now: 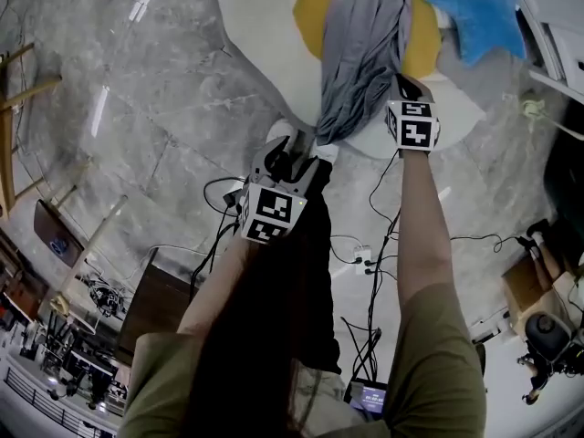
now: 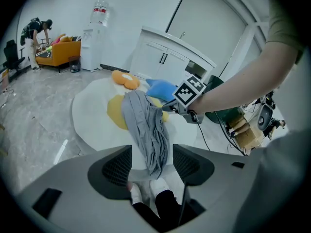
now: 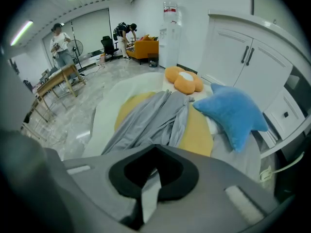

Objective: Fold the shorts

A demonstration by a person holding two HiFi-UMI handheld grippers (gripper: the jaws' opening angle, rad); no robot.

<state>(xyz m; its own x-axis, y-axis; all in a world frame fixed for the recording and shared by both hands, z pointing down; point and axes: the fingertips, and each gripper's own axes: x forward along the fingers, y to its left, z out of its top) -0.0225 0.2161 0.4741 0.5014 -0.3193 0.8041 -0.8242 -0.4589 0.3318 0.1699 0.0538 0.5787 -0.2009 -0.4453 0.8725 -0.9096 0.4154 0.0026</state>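
Grey shorts point(image 1: 360, 53) lie bunched lengthwise across a yellow cushion point(image 1: 315, 7), their far end cut off by the head view's top edge. At the cushion's near right side, the right tongs point(image 3: 151, 178) are closed on a strip of the grey cloth; from above, a marker cube hides their tips. Nearer than the cushion, the left tongs point(image 2: 151, 165) stand apart with the shorts' near end between them, and whether they touch it is unclear.
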